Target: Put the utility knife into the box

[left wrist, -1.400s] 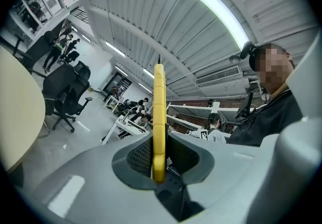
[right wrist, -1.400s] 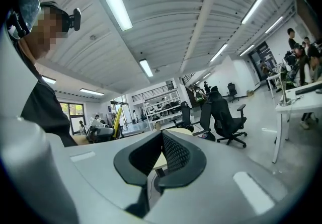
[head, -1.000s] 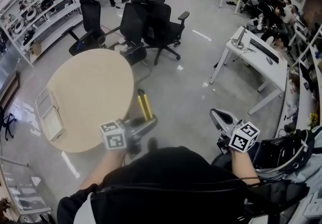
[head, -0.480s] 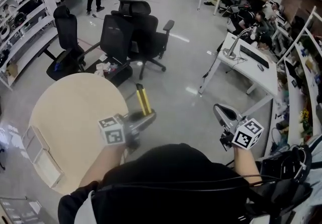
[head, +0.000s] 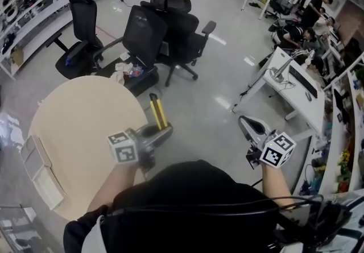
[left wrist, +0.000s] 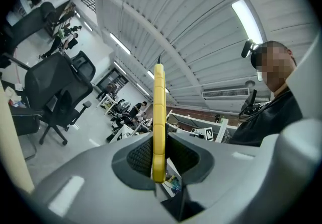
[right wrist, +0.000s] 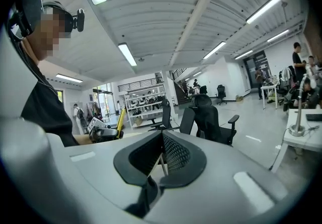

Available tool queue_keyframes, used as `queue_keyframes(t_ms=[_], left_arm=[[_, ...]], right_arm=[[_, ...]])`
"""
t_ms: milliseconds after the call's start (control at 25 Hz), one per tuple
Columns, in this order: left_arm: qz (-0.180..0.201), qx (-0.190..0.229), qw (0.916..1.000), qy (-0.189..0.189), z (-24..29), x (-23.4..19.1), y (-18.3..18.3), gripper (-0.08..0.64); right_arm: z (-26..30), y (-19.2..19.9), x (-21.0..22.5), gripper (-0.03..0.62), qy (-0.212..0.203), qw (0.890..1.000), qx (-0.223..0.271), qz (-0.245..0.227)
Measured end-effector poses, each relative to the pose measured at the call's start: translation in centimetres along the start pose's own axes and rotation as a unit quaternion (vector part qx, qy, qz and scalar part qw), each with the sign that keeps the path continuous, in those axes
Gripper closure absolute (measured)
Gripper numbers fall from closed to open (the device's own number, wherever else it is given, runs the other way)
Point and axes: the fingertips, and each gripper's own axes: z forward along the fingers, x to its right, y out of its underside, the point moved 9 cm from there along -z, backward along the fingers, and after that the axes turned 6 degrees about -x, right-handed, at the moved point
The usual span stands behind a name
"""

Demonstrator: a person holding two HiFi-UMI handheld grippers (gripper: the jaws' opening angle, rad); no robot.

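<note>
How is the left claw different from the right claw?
The left grey claw squeezes a long yellow utility knife, so its jaws sit slightly apart; the right grey claw is shut on nothing. The left grey claw is by the round beige table edge; the right grey claw is out over the shiny grey floor. Both have black ridged pads.

A round, pale wooden table (head: 85, 115) fills the near left. Just past its far edge stand two black mesh-backed office chairs (head: 165, 30), with a third black chair (head: 82, 13) further left. Between them sits what may be a dark bin of scraps (head: 133, 73). White open shelving (head: 28, 1) lines the far left. On the right is a white rectangular desk (head: 301, 90) on the glossy grey floor (head: 210, 110). Seated people (head: 310, 13) cluster far right.
</note>
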Motion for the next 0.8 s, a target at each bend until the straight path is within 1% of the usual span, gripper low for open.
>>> queue_keyframes(t_ms=[120,240,320,360,440,560,600,680,800], left_arm=[[0.002,0.008,0.9997,-0.025,1.8,-2.0,-0.8,0.492],[0.018,0.018,0.998,-0.057,4.1,-4.1,-2.6,0.492],[0.024,0.03,0.9962,-0.078,6.2,-5.5,-4.1,0.492],[0.02,0.036,0.9954,-0.087,7.5,-6.0,-4.8,0.492],[0.014,0.046,0.9942,-0.096,10.1,-6.5,-5.7,0.492],[0.028,0.059,0.9911,-0.116,13.3,-7.7,-7.4,0.492],[0.024,0.067,0.9896,-0.125,14.4,-8.0,-8.1,0.492],[0.012,0.076,0.9873,-0.139,16.3,-8.2,-9.2,0.492],[0.016,0.075,0.985,-0.155,17.7,-9.5,-10.0,0.492]], right_arm=[[2.7,-0.5,3.7,0.577,-0.031,1.0,-0.002,0.004],[5.6,-1.5,8.4,0.577,-0.063,0.998,0.0,-0.002],[7.2,-2.9,12.1,0.577,-0.079,0.997,0.003,-0.006],[7.7,-3.8,13.9,0.577,-0.086,0.996,0.004,-0.008],[8.1,-5.7,17.3,0.577,-0.102,0.995,0.003,-0.017],[9.3,-8.2,22.0,0.577,-0.127,0.991,0.007,-0.036],[9.9,-8.8,23.5,0.577,-0.135,0.99,0.007,-0.036],[11.2,-9.6,25.8,0.577,-0.149,0.988,0.004,-0.033],[13.8,-10.3,28.1,0.577,-0.171,0.985,-0.003,-0.034]])
